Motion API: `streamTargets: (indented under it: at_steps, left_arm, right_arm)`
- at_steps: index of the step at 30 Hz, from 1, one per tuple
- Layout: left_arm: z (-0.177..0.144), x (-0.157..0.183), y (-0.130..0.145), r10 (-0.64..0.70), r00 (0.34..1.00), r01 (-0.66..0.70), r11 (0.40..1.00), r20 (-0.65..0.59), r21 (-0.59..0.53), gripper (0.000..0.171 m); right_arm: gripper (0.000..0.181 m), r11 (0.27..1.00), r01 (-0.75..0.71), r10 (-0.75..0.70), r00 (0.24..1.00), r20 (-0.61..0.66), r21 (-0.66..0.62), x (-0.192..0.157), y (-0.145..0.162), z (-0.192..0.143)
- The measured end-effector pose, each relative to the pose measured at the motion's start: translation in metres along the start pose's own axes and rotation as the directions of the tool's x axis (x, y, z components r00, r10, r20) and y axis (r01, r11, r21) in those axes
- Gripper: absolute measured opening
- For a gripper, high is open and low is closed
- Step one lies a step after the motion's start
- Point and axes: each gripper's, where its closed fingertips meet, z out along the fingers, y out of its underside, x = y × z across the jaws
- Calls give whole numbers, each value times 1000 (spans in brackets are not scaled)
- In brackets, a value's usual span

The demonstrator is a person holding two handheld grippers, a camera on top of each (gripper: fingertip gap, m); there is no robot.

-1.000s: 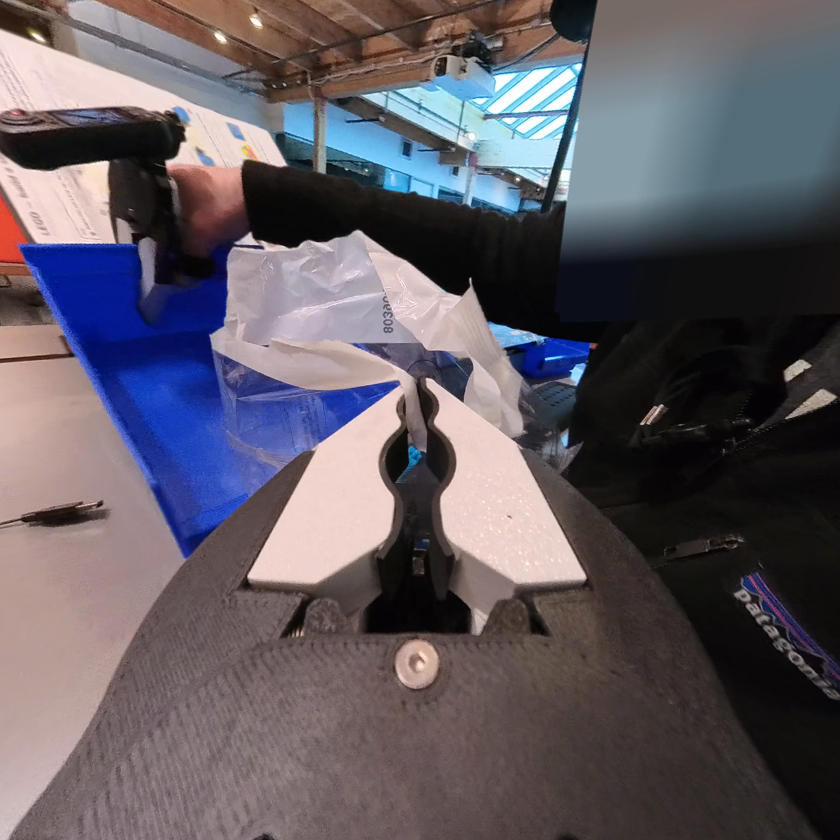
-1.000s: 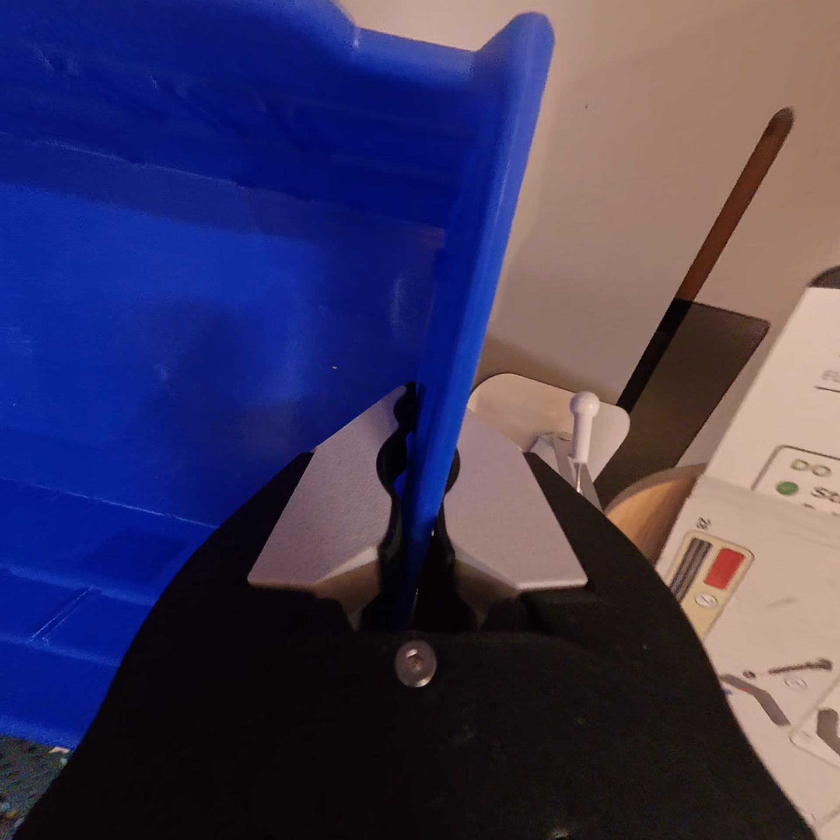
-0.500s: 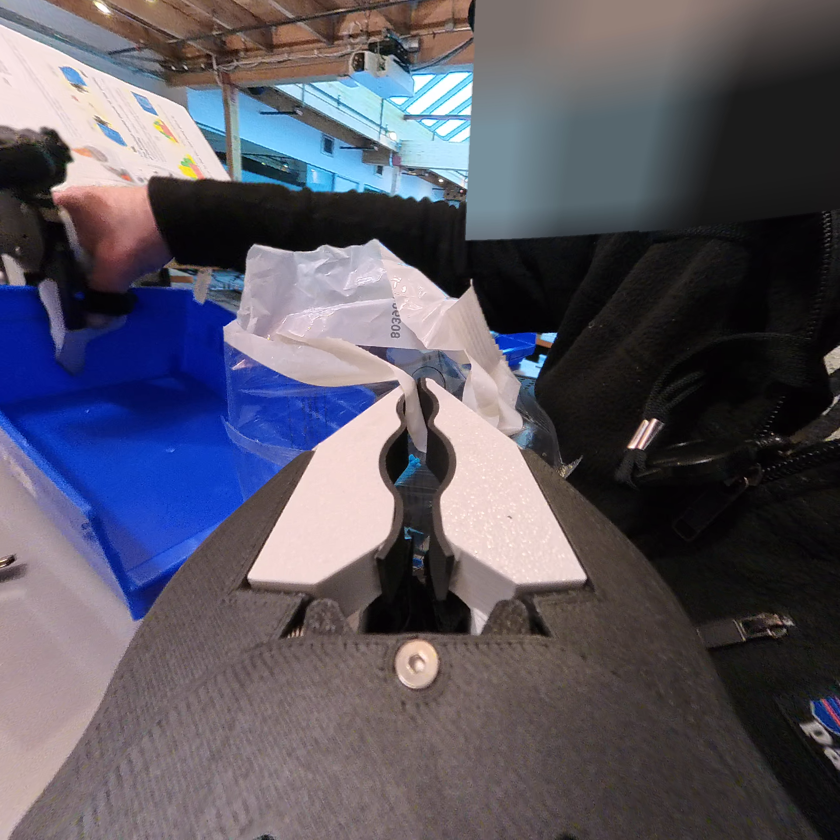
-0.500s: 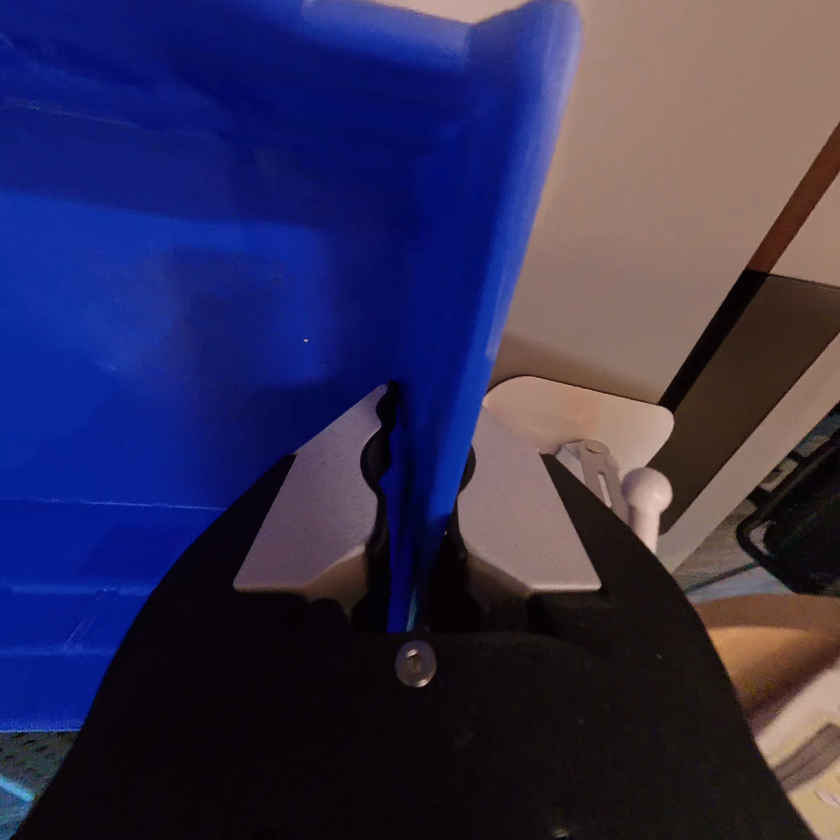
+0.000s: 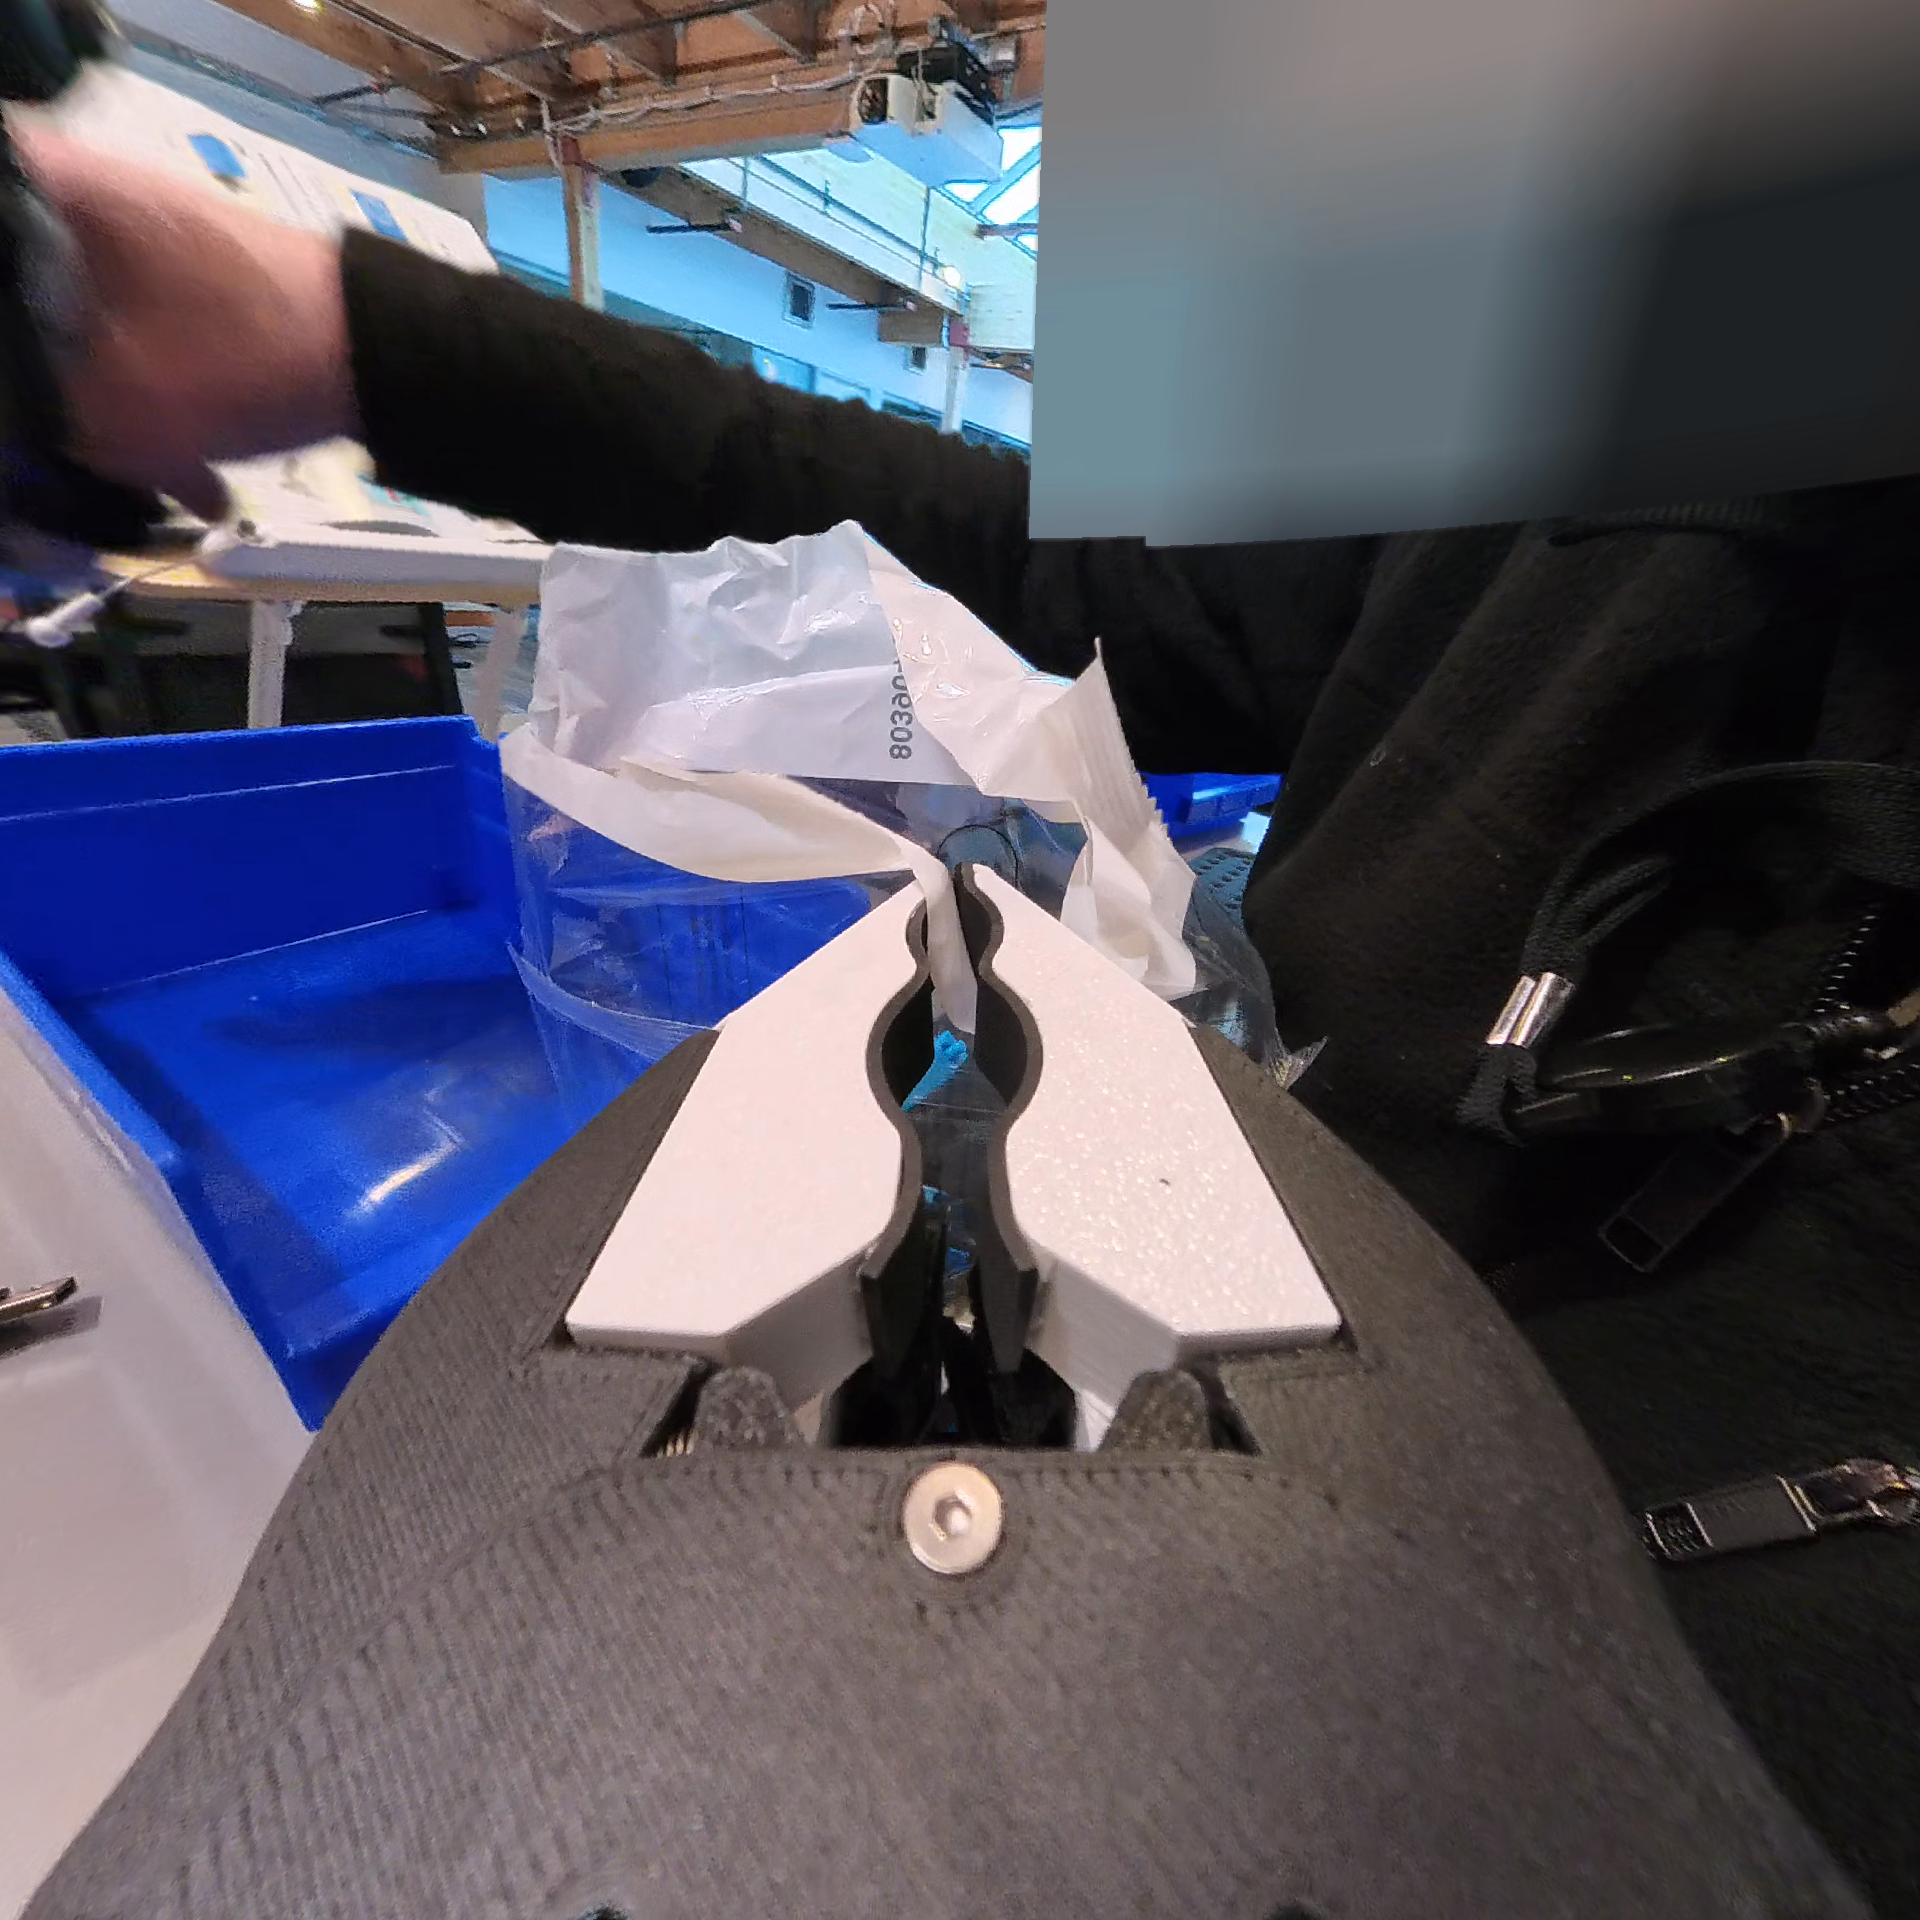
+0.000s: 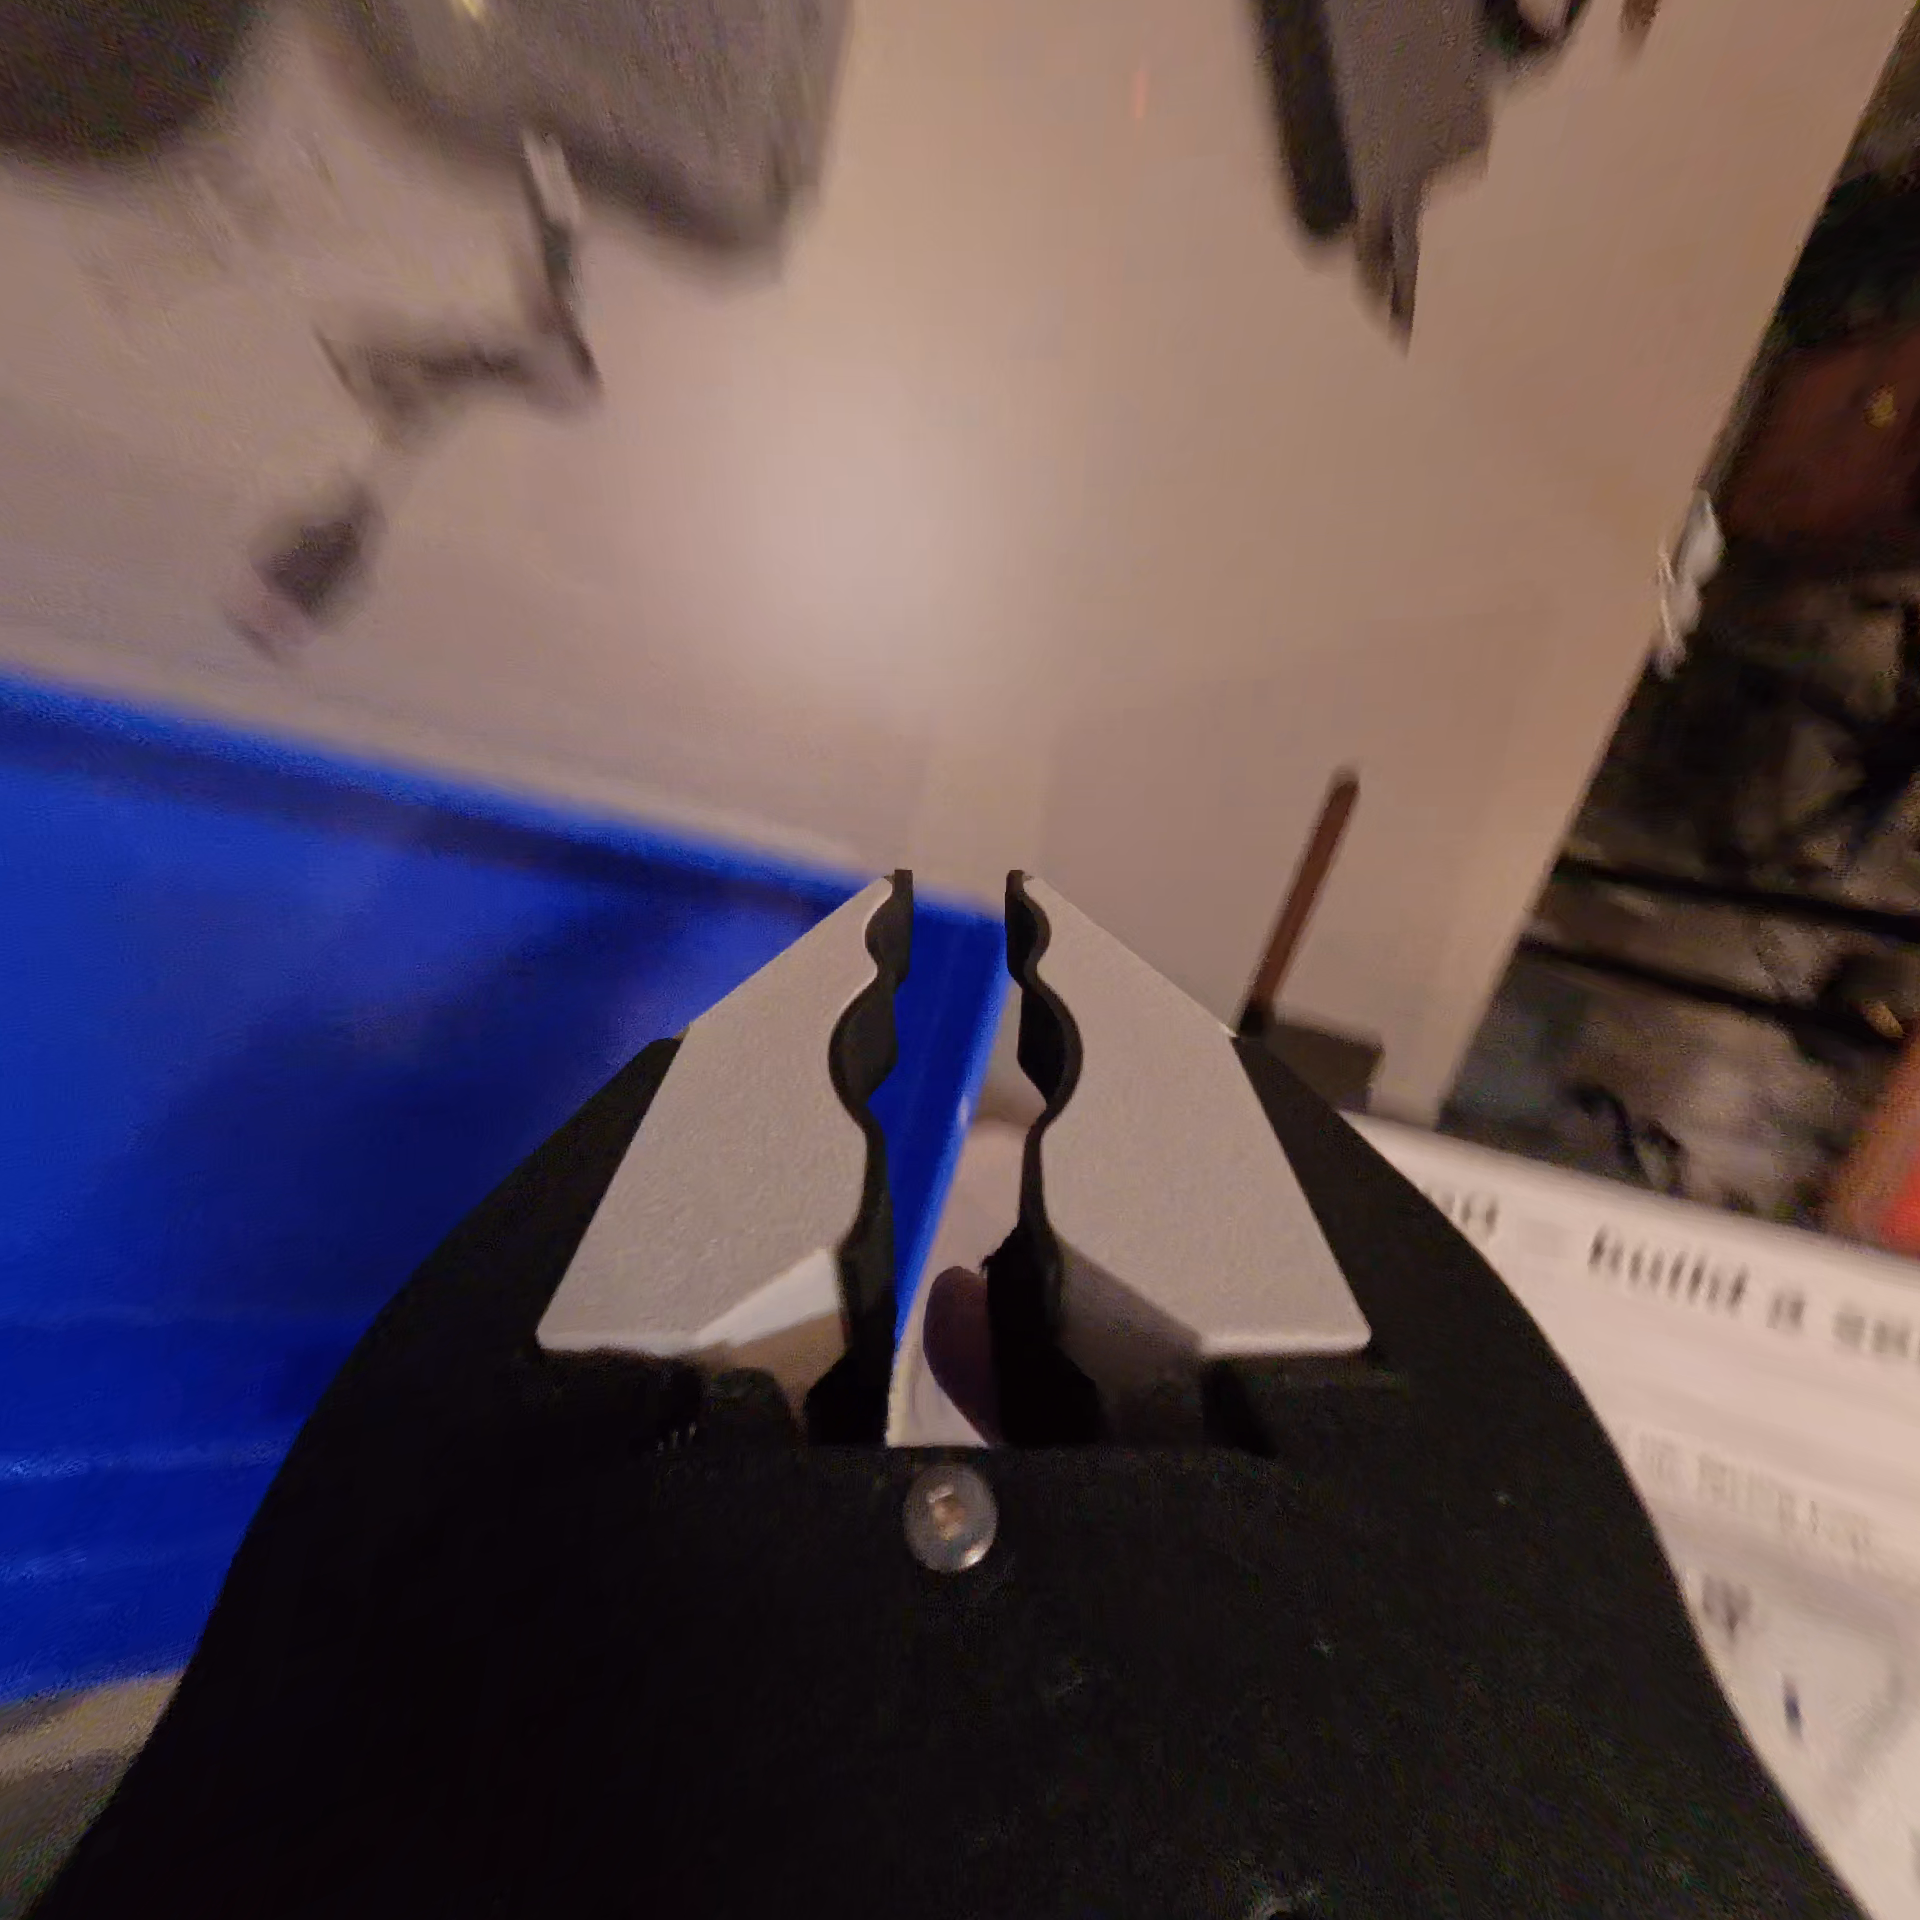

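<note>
My left gripper (image 5: 954,883) is shut on the edge of a crumpled plastic bag (image 5: 748,717), white at the top and clear lower down, and holds it up in front of a blue plastic bin (image 5: 260,1039). Something dark shows inside the bag. My right gripper (image 6: 958,883) is open and empty, its jaws a narrow gap apart, just above and off the wall of the blue bin (image 6: 364,1039). In the left wrist view the person's hand (image 5: 177,332) that carries the right gripper is blurred at the upper left.
The blue bin rests on a white table (image 5: 94,1507) with a small dark object (image 5: 36,1299) at its left edge. A person in a black jacket (image 5: 1610,935) stands close on the right. A white printed sheet (image 6: 1714,1351) lies right of the right gripper. The tips of one gripper are about 35 cm away from the tips of the other.
My right gripper has opened and let go of the blue bin's wall, then lifted away. The bin has dropped from tilted to flat on the table. The left gripper still grips the bag.
</note>
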Motion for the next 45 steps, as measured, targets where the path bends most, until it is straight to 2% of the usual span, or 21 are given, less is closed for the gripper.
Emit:
streamTargets:
  at_steps: [1, 3, 5, 8, 10, 16, 21, 23, 29, 32, 37, 41, 45]
  left_arm:
    - [2, 0, 0, -1, 1000, 1, 1000, 6, -2, 0]
    - [5, -1, 0, 4, 1000, -3, 1000, 21, -3, 0]
    - [8, -2, 0, 3, 999, -3, 1000, 34, 0, 0]
    - [9, -5, 1, -2, 998, 1, 1000, 56, 13, 0]
    - [7, -8, 2, -9, 998, 7, 1000, 66, 28, 0]
    - [-2, -19, 1, -43, 997, 39, 997, 69, 64, 0]
    - [-5, -20, 0, -19, 998, 16, 999, 68, 46, 0]
    - [-6, -21, 1, -18, 998, 16, 999, 66, 44, 0]
    - [-12, -25, 0, -30, 997, 26, 998, 64, 61, 0]
    - [-14, -26, 0, -28, 997, 24, 998, 66, 54, 0]
    - [-15, -28, -1, -32, 997, 28, 998, 75, 57, 0]
    - [-12, -27, -3, -15, 996, 11, 999, 86, 41, 0]
    - [-5, -23, -12, -1, 997, -1, 1000, 75, 25, 0]
  right_arm:
    - [17, 998, -15, 12, 999, 46, 68, 0, -27, -1]
    - [31, 992, -61, 45, 988, 146, 107, 3, -70, 13]
    - [29, 987, -107, 79, 973, 215, 123, 13, -106, 38]
    - [31, 979, -179, 139, 940, 313, 101, 28, -147, 83]
    - [26, 977, -195, 159, 936, 314, 88, 43, -168, 112]
    - [26, 979, -195, 205, 911, 358, -62, 54, -187, 188]
    - [24, 970, -163, 221, 905, 364, -183, 52, -179, 222]
    - [18, 963, -159, 230, 904, 361, -216, 52, -176, 229]
    - [4, 952, -131, 230, 902, 365, -277, 48, -174, 236]
    - [4, 951, -118, 217, 912, 348, -284, 52, -172, 238]
    - [3, 974, -182, 219, 905, 366, -133, 66, -197, 222]
    - [4, 973, -225, 183, 877, 445, 43, 67, -224, 171]
    - [4, 964, -184, 77, 884, 462, 191, 51, -226, 71]
